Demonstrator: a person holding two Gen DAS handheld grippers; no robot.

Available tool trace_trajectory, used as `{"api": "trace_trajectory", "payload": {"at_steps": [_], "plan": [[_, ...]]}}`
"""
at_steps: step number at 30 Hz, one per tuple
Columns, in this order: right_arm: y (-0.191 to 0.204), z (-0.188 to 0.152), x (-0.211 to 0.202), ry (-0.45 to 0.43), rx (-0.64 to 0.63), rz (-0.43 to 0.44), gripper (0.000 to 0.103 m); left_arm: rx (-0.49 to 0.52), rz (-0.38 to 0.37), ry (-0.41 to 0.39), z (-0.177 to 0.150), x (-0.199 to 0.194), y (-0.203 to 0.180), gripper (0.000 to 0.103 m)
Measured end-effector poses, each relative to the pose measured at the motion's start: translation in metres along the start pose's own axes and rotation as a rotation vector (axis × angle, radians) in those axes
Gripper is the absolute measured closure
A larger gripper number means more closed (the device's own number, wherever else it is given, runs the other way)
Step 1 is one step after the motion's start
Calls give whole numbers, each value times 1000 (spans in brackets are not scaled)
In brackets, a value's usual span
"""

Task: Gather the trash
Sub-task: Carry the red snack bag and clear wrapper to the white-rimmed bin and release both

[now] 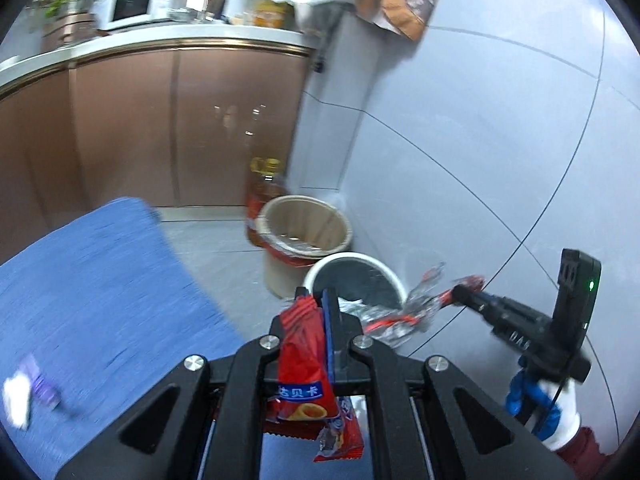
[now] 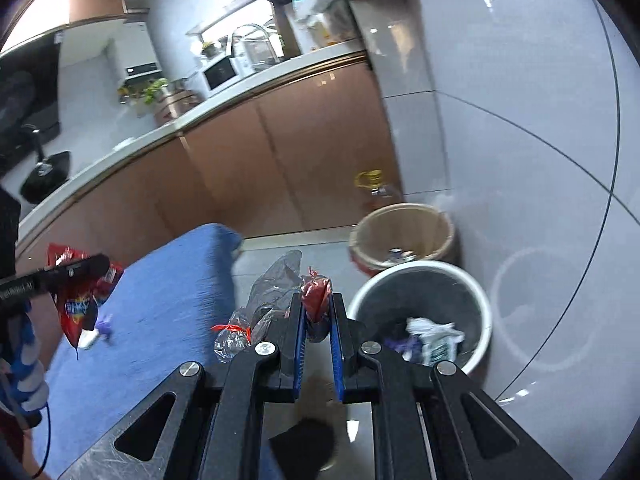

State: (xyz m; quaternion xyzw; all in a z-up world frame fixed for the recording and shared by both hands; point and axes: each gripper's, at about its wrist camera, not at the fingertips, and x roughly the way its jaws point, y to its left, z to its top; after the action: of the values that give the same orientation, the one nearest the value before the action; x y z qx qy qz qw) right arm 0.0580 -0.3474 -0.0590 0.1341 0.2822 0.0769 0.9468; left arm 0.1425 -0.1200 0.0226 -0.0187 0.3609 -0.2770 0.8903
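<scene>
My left gripper is shut on a red snack packet, which hangs down between its fingers. It is near a white bin with a black liner. In the right wrist view the left gripper holds that red packet over a blue cloth. My right gripper is shut on a crumpled clear wrapper with red parts, just left of the white bin, which holds some trash. From the left wrist view the right gripper carries that wrapper beside the bin.
A beige bin stands behind the white one, with an oil bottle against brown cabinets. A tiled wall closes the right side. A purple and white scrap lies on the blue cloth.
</scene>
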Motion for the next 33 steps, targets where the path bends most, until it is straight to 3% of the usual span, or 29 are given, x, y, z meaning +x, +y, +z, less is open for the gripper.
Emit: {"api": "trace_trajectory", "payload": {"at_steps": [11,19,24,25,27,29,30,33], "plan": [[-41,11,56,8,-18,-154,92,4,-128,117,51,153,-38,97],[-69,-2,103,61,-23,-301,92,-30,-129,246,50,263,-43,96],[-79,-10,124,77,-50,-387,91,-29,-82,278,44,308,-49,93],[-81,-11,127,81,-49,-387,89,-38,-80,285,45,317,-48,92],[-83,-14,131,87,-47,-398,74,-64,-80,301,43,332,-44,86],[-85,-16,132,85,-47,-413,58,-83,-74,306,42,341,-41,67],[-88,-17,131,81,-38,-421,52,-94,-78,306,42,343,-41,64],[-94,-17,127,77,-18,-430,49,-113,-78,310,41,348,-39,63]]}}
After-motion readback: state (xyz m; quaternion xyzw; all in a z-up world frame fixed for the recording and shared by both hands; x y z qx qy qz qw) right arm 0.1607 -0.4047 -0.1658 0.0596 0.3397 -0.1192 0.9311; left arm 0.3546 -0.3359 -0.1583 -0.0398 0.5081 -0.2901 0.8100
